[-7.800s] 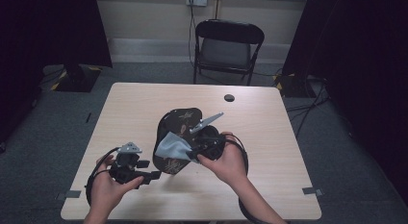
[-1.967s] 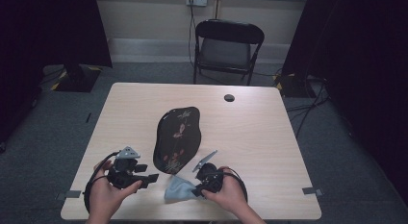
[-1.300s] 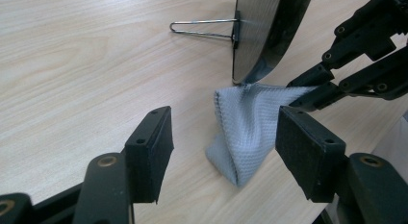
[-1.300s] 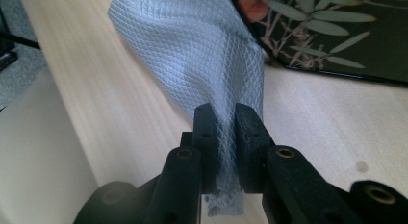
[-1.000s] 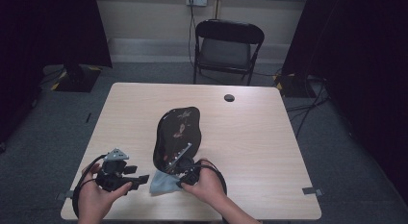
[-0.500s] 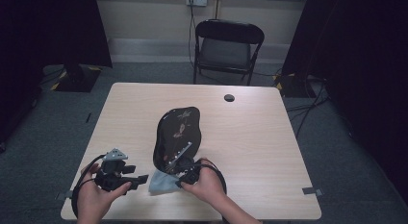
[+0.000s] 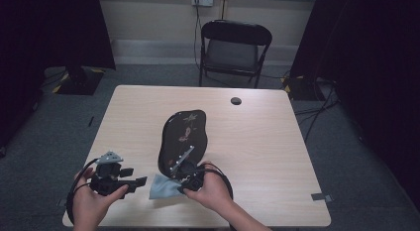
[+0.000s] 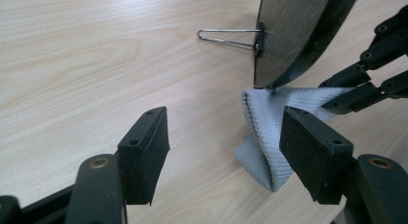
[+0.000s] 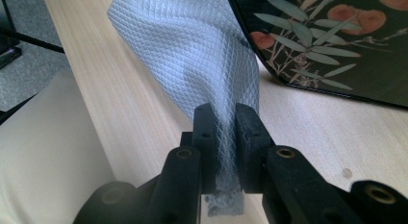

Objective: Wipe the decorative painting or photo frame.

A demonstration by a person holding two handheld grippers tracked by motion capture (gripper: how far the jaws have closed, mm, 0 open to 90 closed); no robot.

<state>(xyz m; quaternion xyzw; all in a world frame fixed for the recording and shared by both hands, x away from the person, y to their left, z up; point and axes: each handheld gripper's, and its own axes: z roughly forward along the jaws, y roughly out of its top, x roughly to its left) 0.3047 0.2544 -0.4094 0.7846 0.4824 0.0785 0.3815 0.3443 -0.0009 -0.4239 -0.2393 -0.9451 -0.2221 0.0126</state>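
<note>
Near table's front edge: one grey cloth (image 7: 166, 187), pinched in closed right gripper (image 7: 190, 180), just below one black floral tray (image 7: 182, 140) propped upright on wire stand (image 8: 230, 36). Left gripper (image 7: 130, 183) jaws apart, empty, cloth fold beside one jaw. No readable writing. One chair (image 7: 235, 50) beyond. Tabletop (image 7: 257, 142) right and rear bare.

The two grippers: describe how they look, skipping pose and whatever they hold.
Both are black. The left gripper has two flat rectangular fingers on jointed arms with brass-coloured pivots; the right gripper has the same. From above, each carries a grey three-cornered plate and trails a looping black cable. No sleeves show.
</note>
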